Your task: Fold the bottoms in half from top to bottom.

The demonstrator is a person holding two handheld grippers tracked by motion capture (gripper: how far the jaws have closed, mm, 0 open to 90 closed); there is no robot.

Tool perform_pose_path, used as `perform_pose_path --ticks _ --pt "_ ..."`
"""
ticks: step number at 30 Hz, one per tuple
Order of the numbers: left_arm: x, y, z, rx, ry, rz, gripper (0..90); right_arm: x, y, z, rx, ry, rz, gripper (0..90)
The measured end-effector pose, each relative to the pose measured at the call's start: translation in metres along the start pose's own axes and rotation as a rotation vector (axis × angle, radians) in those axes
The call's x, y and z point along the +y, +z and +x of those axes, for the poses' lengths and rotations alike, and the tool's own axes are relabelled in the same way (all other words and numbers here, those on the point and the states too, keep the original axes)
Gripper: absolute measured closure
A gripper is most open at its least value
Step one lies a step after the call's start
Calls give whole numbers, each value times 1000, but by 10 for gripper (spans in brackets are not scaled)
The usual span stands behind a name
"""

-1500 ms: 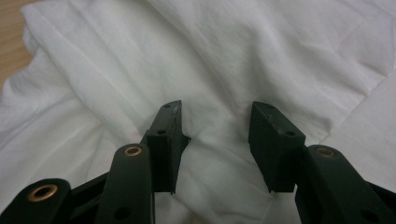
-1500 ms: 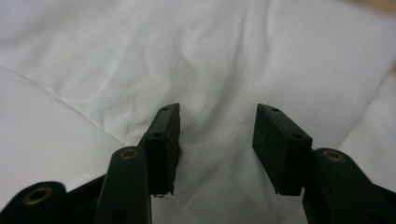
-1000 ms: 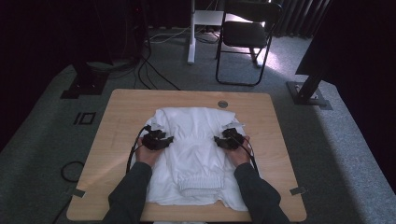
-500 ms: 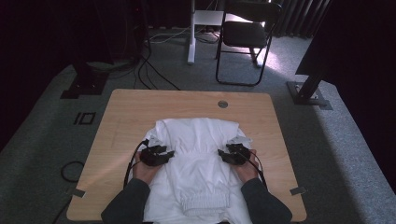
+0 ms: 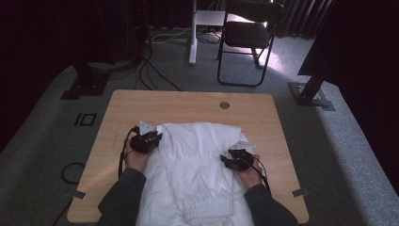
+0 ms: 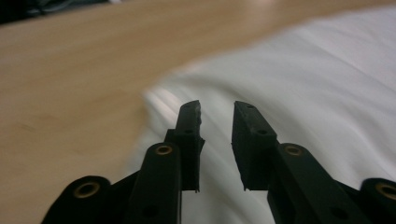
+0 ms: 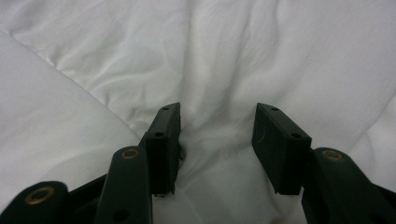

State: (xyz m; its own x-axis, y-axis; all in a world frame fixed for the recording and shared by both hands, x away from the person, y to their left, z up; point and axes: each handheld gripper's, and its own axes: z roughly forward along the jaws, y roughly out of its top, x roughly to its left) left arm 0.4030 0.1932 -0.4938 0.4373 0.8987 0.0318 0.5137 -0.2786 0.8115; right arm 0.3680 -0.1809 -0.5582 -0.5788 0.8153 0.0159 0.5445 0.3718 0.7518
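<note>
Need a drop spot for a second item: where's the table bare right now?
Bare wood: the far strip of the table beyond the white garment, around the round grommet, plus both side margins. Crowded: the middle and near edge, under the garment, left gripper and right gripper.

The person wears dark grey long sleeves (image 5: 123, 195) that reach to the wrists; each hand grips a black tool. The left gripper (image 5: 155, 139) has a compact black body with a pale grey three-cornered plate (image 5: 144, 127) on top, and a thin black cable (image 5: 123, 153) loops from it along the forearm; the right gripper (image 5: 229, 159) is likewise black, with its own black cable (image 5: 261, 169) curving past the wrist. Seen close in the gripper views, the jaws are flat, matte black rectangular blocks with small dark screw holes; they sit on black link arms pinned by brass-coloured rivets (image 6: 164, 150); the pad edges look slightly worn.
</note>
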Motion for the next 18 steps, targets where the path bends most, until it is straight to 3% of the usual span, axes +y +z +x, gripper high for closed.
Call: perform_pose_path --ticks 1,2,4,6,8,9,11,13,14,15,17,18 --pt "0 0 0 0 0 0 737 0 0 0 0 0 0 513" --pt "9 11 11 8 -17 8 737 0 0 0 2 1 -1 513" --pt "12 24 18 -14 -28 23 628 0 0 -1 4 3 -3 514" --pt "9 39 23 7 -32 32 562 0 0 -1 6 3 -3 514" --pt "3 55 29 -17 -80 78 503 0 0 -1 9 4 -3 515" --pt "0 62 30 -13 -84 99 478 0 0 -2 9 4 -3 515" --pt "-3 69 31 -32 -108 101 468 0 0 -2 11 3 -3 515" --pt "-2 71 29 -42 -102 81 476 0 0 -2 12 4 -3 515" --pt "0 73 28 -41 -91 84 556 0 0 -2 13 1 -1 516" --pt "1 73 27 -40 -80 98 556 0 0 -2 13 1 -1 516" --pt "4 74 26 -16 -45 128 775 1 0 -3 15 1 6 522" --pt "4 73 27 -23 -39 127 838 2 0 -3 16 0 7 526"
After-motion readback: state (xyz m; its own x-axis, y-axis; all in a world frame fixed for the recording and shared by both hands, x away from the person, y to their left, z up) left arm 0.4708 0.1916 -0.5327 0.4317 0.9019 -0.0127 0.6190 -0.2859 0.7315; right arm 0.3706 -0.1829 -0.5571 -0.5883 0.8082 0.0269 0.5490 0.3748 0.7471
